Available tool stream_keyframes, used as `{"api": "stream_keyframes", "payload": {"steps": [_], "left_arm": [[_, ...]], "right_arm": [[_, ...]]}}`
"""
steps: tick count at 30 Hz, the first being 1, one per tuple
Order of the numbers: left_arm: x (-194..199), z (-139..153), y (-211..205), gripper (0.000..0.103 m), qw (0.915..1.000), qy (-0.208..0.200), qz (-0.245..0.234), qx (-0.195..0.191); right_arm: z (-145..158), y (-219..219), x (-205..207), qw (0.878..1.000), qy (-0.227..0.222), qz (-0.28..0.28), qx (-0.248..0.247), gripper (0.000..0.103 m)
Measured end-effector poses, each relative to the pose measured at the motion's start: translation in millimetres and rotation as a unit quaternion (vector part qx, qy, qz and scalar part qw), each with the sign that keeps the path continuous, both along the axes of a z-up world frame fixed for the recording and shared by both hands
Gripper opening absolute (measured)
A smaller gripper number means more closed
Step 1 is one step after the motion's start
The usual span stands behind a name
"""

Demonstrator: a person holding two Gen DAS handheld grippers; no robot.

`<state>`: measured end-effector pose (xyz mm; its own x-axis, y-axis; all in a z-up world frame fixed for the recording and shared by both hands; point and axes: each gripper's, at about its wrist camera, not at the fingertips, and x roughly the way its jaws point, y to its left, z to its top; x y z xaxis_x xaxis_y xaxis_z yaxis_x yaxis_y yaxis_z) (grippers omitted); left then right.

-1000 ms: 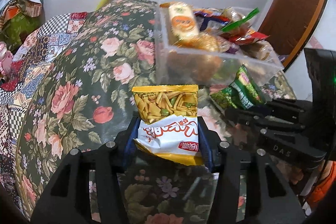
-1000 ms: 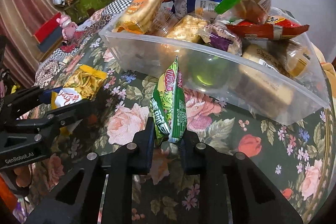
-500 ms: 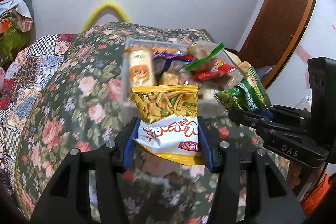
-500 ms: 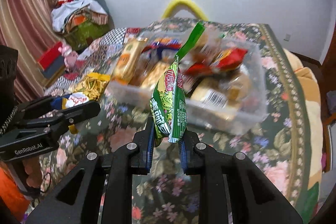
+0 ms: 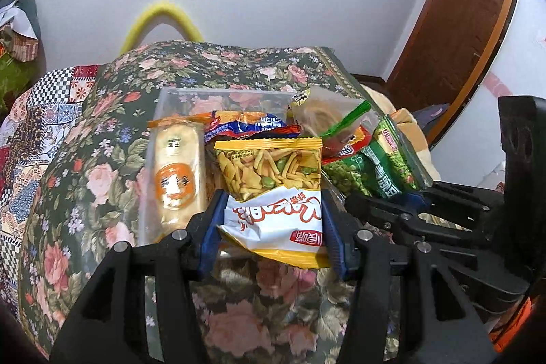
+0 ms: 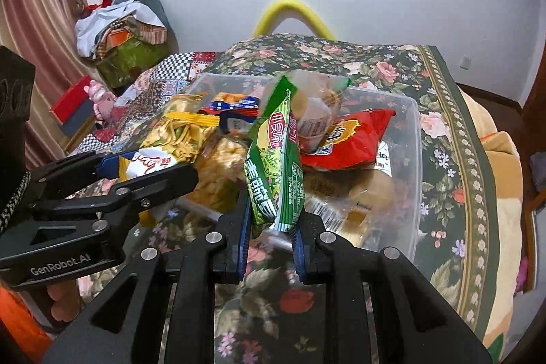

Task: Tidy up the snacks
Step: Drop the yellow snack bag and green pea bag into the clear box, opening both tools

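My left gripper [image 5: 271, 227] is shut on a yellow-and-white snack bag [image 5: 273, 193] and holds it in the air at the near edge of the clear plastic bin [image 5: 218, 94]. It also shows in the right wrist view [image 6: 150, 159]. My right gripper [image 6: 271, 237] is shut on a green pea snack packet [image 6: 274, 166], held upright over the bin's near rim [image 6: 414, 159]. The packet also shows in the left wrist view [image 5: 382, 166]. The bin is full of snacks: a long cracker pack [image 5: 177, 173], a red bag [image 6: 348, 139], a blue-orange bag [image 5: 249, 123].
The bin sits on a bed with a dark floral cover [image 5: 85, 193]. A patchwork quilt [image 5: 30, 125] lies at the left. A pile of clothes [image 6: 119, 33] is by the curtain. A brown door [image 5: 464, 9] stands at the right. A yellow hoop [image 6: 290, 12] stands behind the bed.
Both grippers have risen and moved forward with their bags, from low in front of the bin's wall to above its near rim. The bin is now seen from above.
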<state>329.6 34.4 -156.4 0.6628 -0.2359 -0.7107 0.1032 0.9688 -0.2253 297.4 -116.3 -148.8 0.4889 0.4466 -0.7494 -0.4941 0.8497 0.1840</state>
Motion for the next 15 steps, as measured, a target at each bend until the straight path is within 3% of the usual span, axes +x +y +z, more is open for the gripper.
{"api": "stream_keyframes", "payload": {"steps": [6, 15], "left_arm": [[9, -12, -3, 0.053, 0.9999, 0.009, 0.009, 0.008], [-4, 0, 0, 0.056, 0.9999, 0.0, 0.01, -0.001]], "right_arm": [[-4, -4, 3, 1.0, 0.007, -0.007, 0.006, 0.021], [5, -8, -8, 1.0, -0.003, -0.012, 0.004, 0.042]]}}
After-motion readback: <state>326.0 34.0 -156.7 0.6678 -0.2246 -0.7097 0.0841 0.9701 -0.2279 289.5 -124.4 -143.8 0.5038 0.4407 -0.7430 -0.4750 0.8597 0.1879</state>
